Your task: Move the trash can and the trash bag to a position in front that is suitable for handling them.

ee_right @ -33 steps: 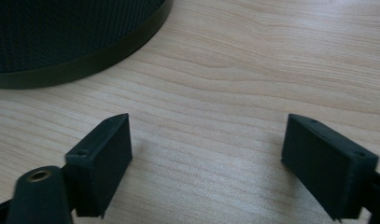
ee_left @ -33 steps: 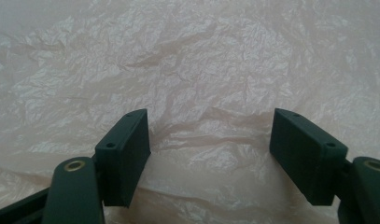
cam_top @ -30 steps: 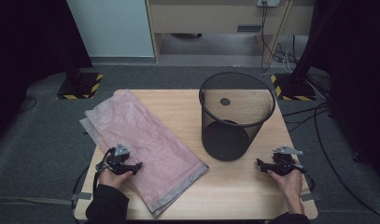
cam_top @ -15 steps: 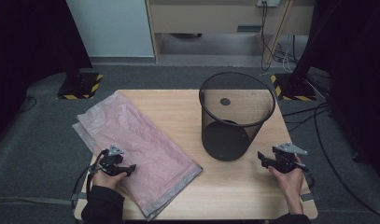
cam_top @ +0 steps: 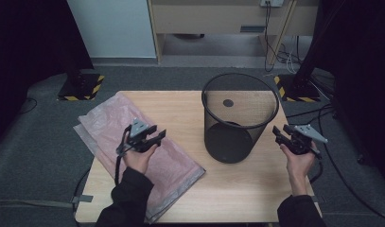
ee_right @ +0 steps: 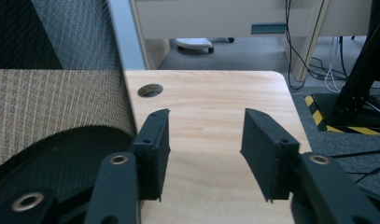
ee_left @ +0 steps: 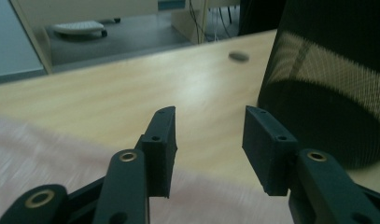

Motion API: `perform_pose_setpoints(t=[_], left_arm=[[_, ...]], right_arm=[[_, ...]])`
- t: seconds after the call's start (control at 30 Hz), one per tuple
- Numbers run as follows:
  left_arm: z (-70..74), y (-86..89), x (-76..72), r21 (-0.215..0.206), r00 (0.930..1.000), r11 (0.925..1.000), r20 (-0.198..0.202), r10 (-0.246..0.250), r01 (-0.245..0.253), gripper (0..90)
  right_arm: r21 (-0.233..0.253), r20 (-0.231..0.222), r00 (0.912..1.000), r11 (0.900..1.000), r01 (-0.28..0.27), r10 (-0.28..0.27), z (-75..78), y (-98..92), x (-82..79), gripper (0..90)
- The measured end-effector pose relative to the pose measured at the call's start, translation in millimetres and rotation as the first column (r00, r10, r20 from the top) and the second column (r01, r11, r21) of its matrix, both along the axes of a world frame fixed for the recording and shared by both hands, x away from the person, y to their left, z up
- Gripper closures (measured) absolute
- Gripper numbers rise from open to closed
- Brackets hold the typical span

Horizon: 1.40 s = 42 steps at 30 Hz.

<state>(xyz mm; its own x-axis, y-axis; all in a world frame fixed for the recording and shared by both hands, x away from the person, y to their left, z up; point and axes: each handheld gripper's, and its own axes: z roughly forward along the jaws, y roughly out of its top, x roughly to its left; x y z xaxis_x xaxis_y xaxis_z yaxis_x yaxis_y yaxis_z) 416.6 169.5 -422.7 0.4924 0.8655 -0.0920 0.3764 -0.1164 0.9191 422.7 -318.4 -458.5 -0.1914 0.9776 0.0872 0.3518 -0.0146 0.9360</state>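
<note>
left gripper (cam_top: 158,135) over pink bag (cam_top: 105,127) | fingers apart | likely not touching

Dim, dark-edged overhead picture; gripper views brighter, with soft, blurred foreground and background.

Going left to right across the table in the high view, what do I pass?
Pink plastic bag → left gripper → black mesh bin → right gripper.
</note>
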Motion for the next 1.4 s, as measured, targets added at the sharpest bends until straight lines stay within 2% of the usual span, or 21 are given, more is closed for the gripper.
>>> perform_pose_setpoints(t=[0.13,0.23,0.3,0.4,0.5,0.53,0.57,0.63,0.67,0.83,1.0,1.07,1.27,1.4], left_arm=[[12.0,-39.1,24.2,-0.003,0.9993,1.0,0.038,-0.004,0.004,62.8],[12.6,-60.3,39.7,-0.055,0.9994,0.9981,0.023,-0.026,0.027,67.5],[12.5,-70.0,47.3,-0.072,0.9991,0.9966,0.012,-0.041,0.042,68.8],[12.0,-77.9,55.1,-0.102,0.9979,0.9927,0.009,-0.065,0.065,71.4],[10.6,-81.2,59.9,-0.111,0.9945,0.9883,0.008,-0.104,0.105,73.2],[10.4,-82.1,60.4,-0.106,0.9921,0.9865,0.009,-0.125,0.126,73.3],[10.2,-83.3,60.9,-0.11,0.9884,0.9823,0.008,-0.152,0.152,73.3],[9.9,-81.4,61.2,-0.094,0.986,0.9815,0.019,-0.165,0.167,76.7],[9.4,-79.1,61.8,-0.104,0.984,0.9785,0.011,-0.178,0.178,78.1],[11.3,-69.6,50.4,-0.081,0.9801,0.9767,0.01,-0.198,0.198,84.3],[15.7,-55.8,31.8,-0.057,0.9786,0.9774,-0.02,-0.205,0.203,83.9],[16.7,-50.1,22.9,-0.043,0.9777,0.9774,-0.029,-0.208,0.207,83.3],[16.0,-35.6,-3.1,-0.015,0.9764,0.977,-0.034,-0.213,0.213,81.5],[16.4,-25.2,-15.6,0.011,0.9781,0.9787,-0.039,-0.204,0.205,80.0]], right_arm=[[-0.006,-0.002,1.0,1.0,0.002,-0.002,11.9,1.8,18.7,52.5],[0.006,0.016,0.9999,1.0,0.004,-0.004,19.9,7.4,30.4,53.0],[-0.01,0.023,0.9997,1.0,-0.008,0.009,24.7,13.4,36.4,53.7],[-0.023,0.046,0.9984,0.999,-0.031,0.032,30.3,23.8,43.5,56.6],[-0.006,0.067,0.9955,0.998,-0.067,0.067,31.3,31.8,48.0,62.4],[0.016,0.074,0.994,0.997,-0.082,0.08,30.5,33.2,48.3,64.6],[0.027,0.089,0.9911,0.994,-0.102,0.099,29.1,34.6,48.5,65.7],[0.026,0.109,0.985,0.99,-0.137,0.133,27.4,37.3,46.6,70.6],[0.023,0.117,0.9824,0.989,-0.149,0.146,26.7,38.1,45.2,71.8],[0.032,0.136,0.9698,0.977,-0.209,0.203,25.5,45.1,35.9,77.5],[0.006,0.126,0.9635,0.971,-0.239,0.236,27.4,56.4,19.2,78.5],[0.013,0.133,0.9588,0.967,-0.255,0.251,26.8,61.1,11.5,78.2],[0.013,0.134,0.9569,0.965,-0.262,0.258,26.8,75.6,-9.3,77.6],[-0.001,0.125,0.9507,0.958,-0.286,0.284,28.6,85.6,-20.2,77.5]])
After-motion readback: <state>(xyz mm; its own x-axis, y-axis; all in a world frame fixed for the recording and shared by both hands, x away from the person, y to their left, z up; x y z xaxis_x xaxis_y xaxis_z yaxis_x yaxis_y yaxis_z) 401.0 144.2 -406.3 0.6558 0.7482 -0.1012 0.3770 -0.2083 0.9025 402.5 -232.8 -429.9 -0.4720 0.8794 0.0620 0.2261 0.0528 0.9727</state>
